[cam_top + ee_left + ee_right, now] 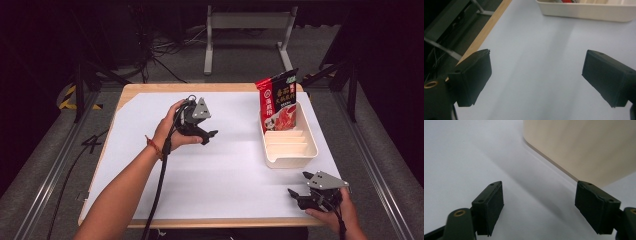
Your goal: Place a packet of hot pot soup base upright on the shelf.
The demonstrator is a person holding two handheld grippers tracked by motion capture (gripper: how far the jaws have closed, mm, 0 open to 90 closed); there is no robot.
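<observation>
A red sauce packet point(279, 102) stands upright in the far compartment of a cream divided tray point(291, 152) at the right of the table. My left gripper point(207, 136) hovers over the white sheet left of the tray. Seen in the left gripper view, the left gripper point(536, 75) is open and empty, and the tray's side wall point(584, 12) lies ahead of it. Near the front right corner my right gripper point(299, 183) rests low. The right gripper view has the right gripper point(539, 205) open with nothing between its jaws, close to the tray's wall point(579, 145).
A white sheet point(225, 170) covers most of the wooden table point(150, 88). The tray's near compartments hold nothing. Beyond the table are a metal frame point(247, 30) and cables on the dark floor.
</observation>
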